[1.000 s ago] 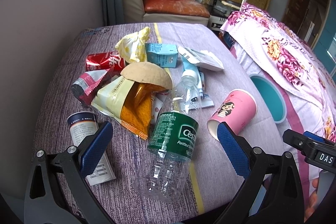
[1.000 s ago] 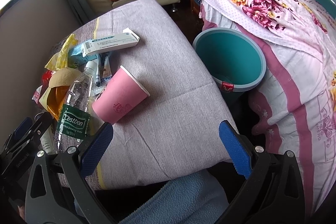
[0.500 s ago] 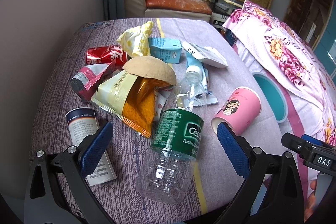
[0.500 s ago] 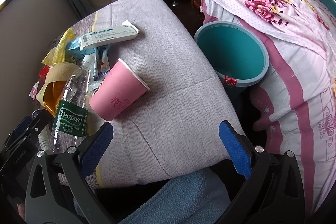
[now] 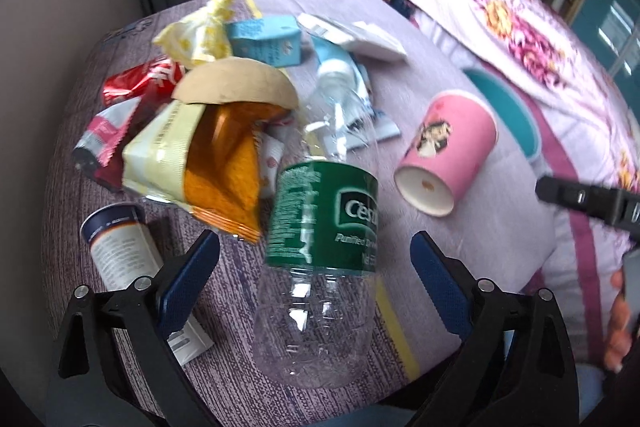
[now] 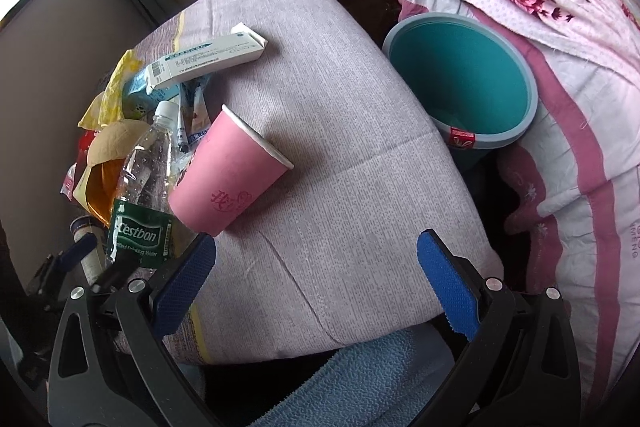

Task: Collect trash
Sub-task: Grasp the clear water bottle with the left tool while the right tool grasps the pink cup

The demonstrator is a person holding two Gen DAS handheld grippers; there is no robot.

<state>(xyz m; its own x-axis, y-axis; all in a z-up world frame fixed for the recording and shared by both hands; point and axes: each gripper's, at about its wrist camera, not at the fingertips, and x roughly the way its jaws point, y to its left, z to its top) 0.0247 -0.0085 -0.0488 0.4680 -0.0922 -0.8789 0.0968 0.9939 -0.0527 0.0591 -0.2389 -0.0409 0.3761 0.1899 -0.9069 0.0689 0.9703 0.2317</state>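
Teal bin [image 6: 460, 83] sits off the table's right edge. Empty Cestbon bottle [image 5: 320, 219] lies between the wide-spread left gripper [image 5: 316, 279]; it's slick and could squirt out, knocking the pink cup [image 5: 448, 151]. Right gripper [image 6: 316, 283] is spread too, holding nothing.

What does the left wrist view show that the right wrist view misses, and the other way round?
Left wrist only: the crushed red soda can, and the pink-and-silver foil wrapper, lying plainly in view. Right wrist only: the teal plastic bin's whole open mouth, beside the table, and the blue fleece cloth at the near edge. Both: the clear plastic bottle with a green label and the pink paper cup, each lying on its side.
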